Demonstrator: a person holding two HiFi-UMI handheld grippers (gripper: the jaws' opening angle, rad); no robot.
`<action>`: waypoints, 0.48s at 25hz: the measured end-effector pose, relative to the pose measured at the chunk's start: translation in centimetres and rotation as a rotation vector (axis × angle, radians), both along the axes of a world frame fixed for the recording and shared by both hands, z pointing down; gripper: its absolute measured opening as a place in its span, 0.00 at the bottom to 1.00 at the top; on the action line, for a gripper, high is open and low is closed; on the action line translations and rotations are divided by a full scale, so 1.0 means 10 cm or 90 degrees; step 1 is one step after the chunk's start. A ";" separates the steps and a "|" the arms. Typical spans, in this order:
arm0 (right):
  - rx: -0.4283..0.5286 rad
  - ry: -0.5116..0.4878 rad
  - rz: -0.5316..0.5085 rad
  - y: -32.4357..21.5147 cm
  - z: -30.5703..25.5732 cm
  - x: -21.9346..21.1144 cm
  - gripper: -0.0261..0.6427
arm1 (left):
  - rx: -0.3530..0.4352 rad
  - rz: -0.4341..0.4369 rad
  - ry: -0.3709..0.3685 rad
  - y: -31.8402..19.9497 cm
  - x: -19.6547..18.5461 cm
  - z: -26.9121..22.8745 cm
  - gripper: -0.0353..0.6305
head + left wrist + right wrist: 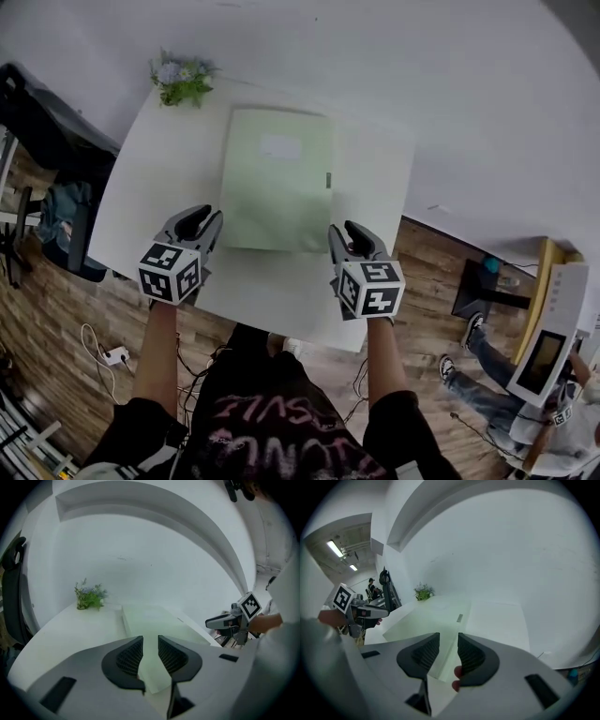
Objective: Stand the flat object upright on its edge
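Left gripper (204, 221): at the near-left corner of the folder, just beside its edge. Jaws stand a narrow gap apart, nothing clamped; the left gripper view (150, 641) shows the folder's corner lying below the gap, not pinched in it.

Right gripper (345, 232): at the near-right corner, mirrored. Jaws likewise a narrow gap apart and empty (448, 637); the corner lies beneath them.

Folder (277, 178): pale green, thin, lying flat on the middle of the table, a white label (279, 145) on its upper face and a small tab (328, 179) on its right edge. Task item; not yet lifted.

Table (150, 187): white, smooth top.

Plant (183, 80): small, at the far-left corner of the table, apart from the folder.

Step, as judged: approach finished, grasp of the two near corners pending.

Hazards, as judged:
- Both gaps run across a sheet lying flush on the top; closing as they stand would likely meet only air or the table unless an edge is first pried up.
- A smooth top may let the folder slide away under a push.
- Uneven lifting by the two sides could twist or buckle so thin a piece.
- Set on a thin edge, it may topple once released, possibly toward the plant.
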State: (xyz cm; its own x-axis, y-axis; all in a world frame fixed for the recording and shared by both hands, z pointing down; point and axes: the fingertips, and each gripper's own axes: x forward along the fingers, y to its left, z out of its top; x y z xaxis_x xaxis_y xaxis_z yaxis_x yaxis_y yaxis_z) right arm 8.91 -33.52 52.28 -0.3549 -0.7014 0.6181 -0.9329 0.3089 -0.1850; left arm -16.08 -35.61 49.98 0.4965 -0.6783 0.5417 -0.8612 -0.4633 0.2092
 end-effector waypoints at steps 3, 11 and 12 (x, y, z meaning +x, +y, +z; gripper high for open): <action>-0.022 -0.010 -0.009 -0.05 0.11 -0.03 0.24 | -0.023 0.009 0.002 -0.04 0.02 0.12 0.26; -0.072 -0.062 -0.039 -0.17 0.33 -0.17 0.38 | -0.083 0.046 0.008 -0.13 0.13 0.37 0.42; -0.076 -0.068 -0.042 -0.18 0.34 -0.18 0.40 | -0.088 0.043 0.010 -0.15 0.13 0.39 0.43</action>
State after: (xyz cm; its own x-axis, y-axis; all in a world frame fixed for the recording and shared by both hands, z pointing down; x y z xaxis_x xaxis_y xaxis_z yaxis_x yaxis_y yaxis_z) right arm 7.12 -35.36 55.72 -0.4651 -0.5979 0.6528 -0.8848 0.3382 -0.3206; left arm -14.82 -37.11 53.92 0.5480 -0.5621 0.6195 -0.8249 -0.4861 0.2886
